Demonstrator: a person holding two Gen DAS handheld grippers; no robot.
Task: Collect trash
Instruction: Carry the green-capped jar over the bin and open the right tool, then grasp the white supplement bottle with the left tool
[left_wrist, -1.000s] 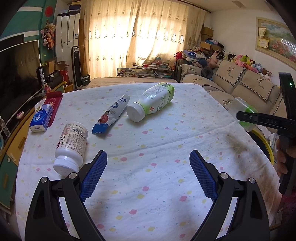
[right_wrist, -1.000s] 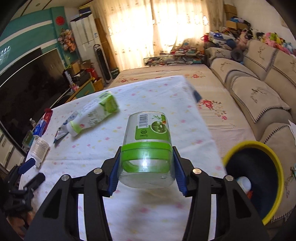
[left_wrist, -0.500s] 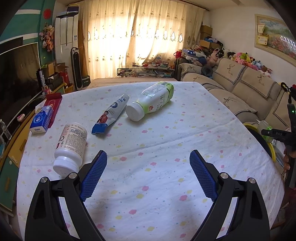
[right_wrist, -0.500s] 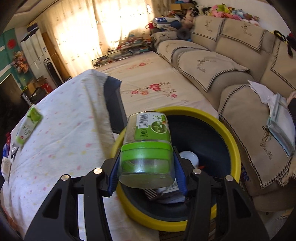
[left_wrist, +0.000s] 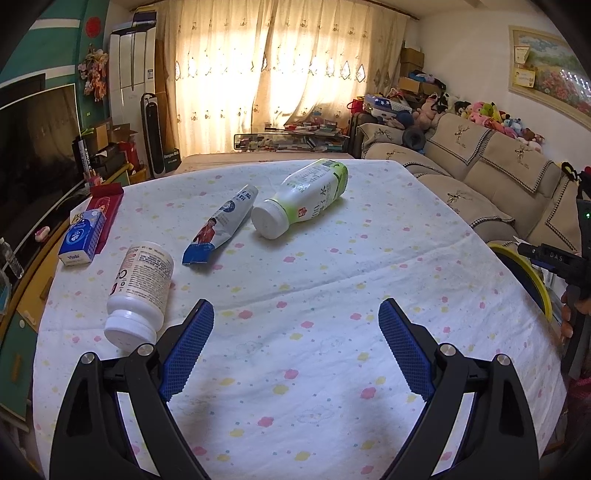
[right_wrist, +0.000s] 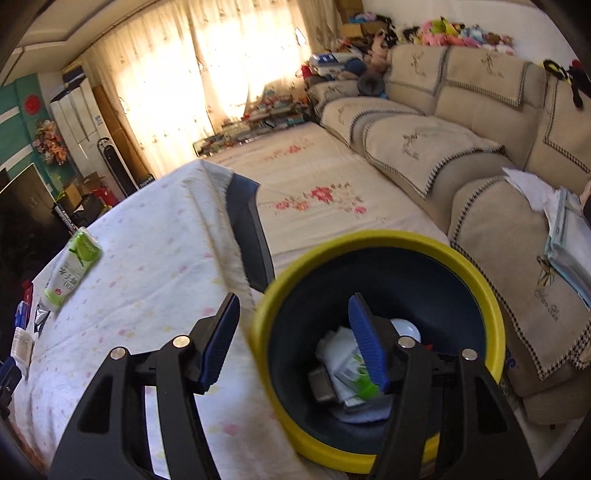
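My right gripper (right_wrist: 293, 338) is open and empty over the near rim of a yellow-rimmed dark bin (right_wrist: 380, 240) beside the table. The green-lidded jar (right_wrist: 364, 384) lies inside the bin among other trash. My left gripper (left_wrist: 295, 343) is open and empty above the near part of the table (left_wrist: 332, 280). On the table lie a white pill bottle (left_wrist: 138, 291) near the left finger, a blue-white tube (left_wrist: 221, 225) and a green-white drink bottle (left_wrist: 303, 197) farther back. The drink bottle also shows in the right wrist view (right_wrist: 72, 267).
A blue tissue pack (left_wrist: 81, 242) and a red box (left_wrist: 105, 210) lie at the table's far left edge. A beige sofa (right_wrist: 461, 147) stands right of the bin. A TV (left_wrist: 33, 158) stands on the left. The bin's rim (left_wrist: 524, 273) and right gripper handle (left_wrist: 557, 258) show at the table's right edge.
My right gripper carried the green-lidded jar from over the table to the bin, opened and dropped it in. The left gripper has stayed in place.
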